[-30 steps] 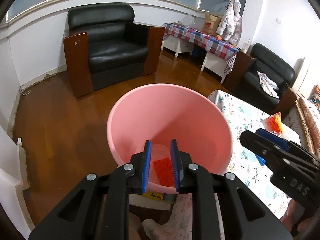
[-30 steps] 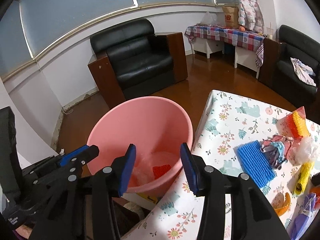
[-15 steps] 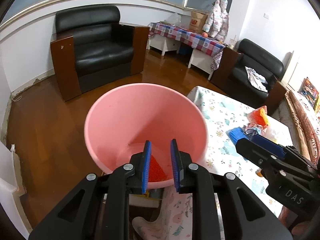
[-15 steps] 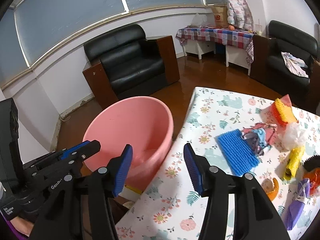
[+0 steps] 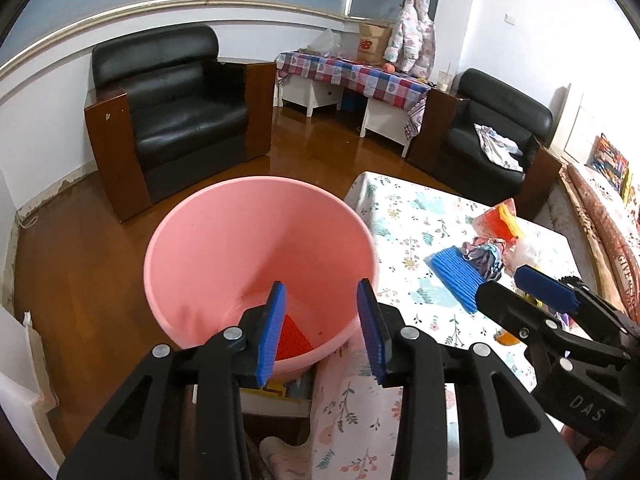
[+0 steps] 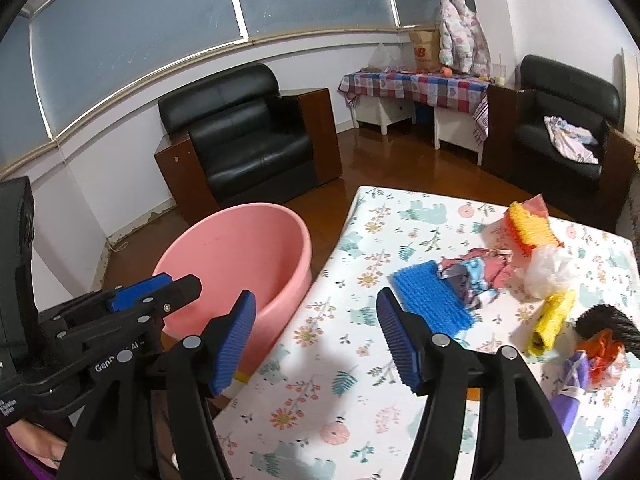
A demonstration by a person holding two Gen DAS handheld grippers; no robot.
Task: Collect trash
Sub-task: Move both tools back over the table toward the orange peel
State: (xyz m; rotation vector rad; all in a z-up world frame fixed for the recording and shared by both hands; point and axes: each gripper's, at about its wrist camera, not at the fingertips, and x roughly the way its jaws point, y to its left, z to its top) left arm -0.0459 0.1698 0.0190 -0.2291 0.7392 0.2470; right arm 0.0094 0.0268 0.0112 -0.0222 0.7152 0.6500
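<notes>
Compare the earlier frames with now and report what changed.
Both views swung from the pink basin toward the floral table. The left hand-held gripper and right hand-held gripper are opening wider, nothing between their jaws. Unchanged: red mesh piece in the basin, blue mesh piece on the table.

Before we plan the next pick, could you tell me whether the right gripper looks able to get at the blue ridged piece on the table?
Probably yes: the right gripper has opening, empty jaws, and only bare tablecloth lies before the blue ridged piece.
</notes>
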